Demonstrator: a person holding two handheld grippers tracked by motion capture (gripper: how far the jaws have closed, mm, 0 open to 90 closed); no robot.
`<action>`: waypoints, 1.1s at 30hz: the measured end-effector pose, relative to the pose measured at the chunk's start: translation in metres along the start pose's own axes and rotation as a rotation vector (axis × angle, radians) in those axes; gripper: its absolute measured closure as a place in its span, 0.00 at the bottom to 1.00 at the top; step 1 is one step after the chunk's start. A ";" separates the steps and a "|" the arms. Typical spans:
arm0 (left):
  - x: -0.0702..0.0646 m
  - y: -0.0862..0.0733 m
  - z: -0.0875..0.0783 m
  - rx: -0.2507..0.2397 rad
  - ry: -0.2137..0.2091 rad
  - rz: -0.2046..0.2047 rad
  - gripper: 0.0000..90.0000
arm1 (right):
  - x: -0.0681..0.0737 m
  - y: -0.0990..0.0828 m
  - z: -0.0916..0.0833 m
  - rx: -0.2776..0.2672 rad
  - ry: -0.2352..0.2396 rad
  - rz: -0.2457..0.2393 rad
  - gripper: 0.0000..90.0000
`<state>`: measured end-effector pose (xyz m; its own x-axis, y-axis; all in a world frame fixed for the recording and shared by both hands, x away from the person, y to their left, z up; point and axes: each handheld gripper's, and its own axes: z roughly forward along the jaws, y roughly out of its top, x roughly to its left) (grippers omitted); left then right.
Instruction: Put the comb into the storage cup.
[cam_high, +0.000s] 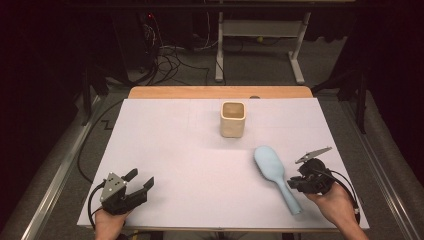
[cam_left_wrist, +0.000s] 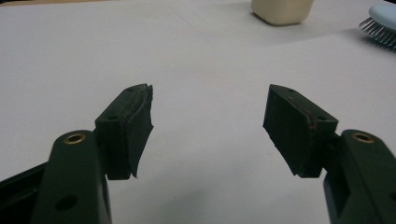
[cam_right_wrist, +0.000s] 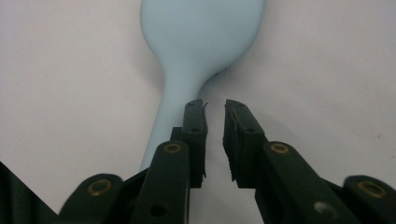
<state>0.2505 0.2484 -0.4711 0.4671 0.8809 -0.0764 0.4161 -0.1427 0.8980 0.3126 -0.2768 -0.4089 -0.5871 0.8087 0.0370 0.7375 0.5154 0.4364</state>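
Hovering R gripper (cam_right_wrist: 215, 105) over hairbrush (cam_right_wrist: 187, 56) handle, jaws slightly apart.

A wooden table (cam_high: 220, 92) covered by a white sheet (cam_high: 190, 150) stands on grey carpet (cam_high: 260, 65). Beyond its far edge, away from the tongs, a white desk frame (cam_high: 260, 30) stands in a dim room, with tangled black cables (cam_high: 165, 60) on the floor to its left. Metal rails (cam_high: 60, 170) flank the table
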 end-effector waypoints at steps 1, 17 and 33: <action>0.000 0.000 0.000 0.000 0.000 0.000 0.37 | 0.000 0.000 0.000 0.000 0.000 0.000 0.84; -0.001 0.001 -0.001 -0.020 -0.015 -0.005 0.36 | 0.017 0.007 0.005 -0.030 -0.014 0.008 0.59; -0.001 0.002 -0.002 -0.027 -0.013 -0.001 0.37 | 0.022 0.020 0.028 0.072 -0.039 0.029 0.60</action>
<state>0.2488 0.2485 -0.4686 0.4767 0.8752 -0.0826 0.3958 -0.1297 0.9091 0.3234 -0.2405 -0.4246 -0.5525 0.8334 0.0127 0.7769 0.5094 0.3701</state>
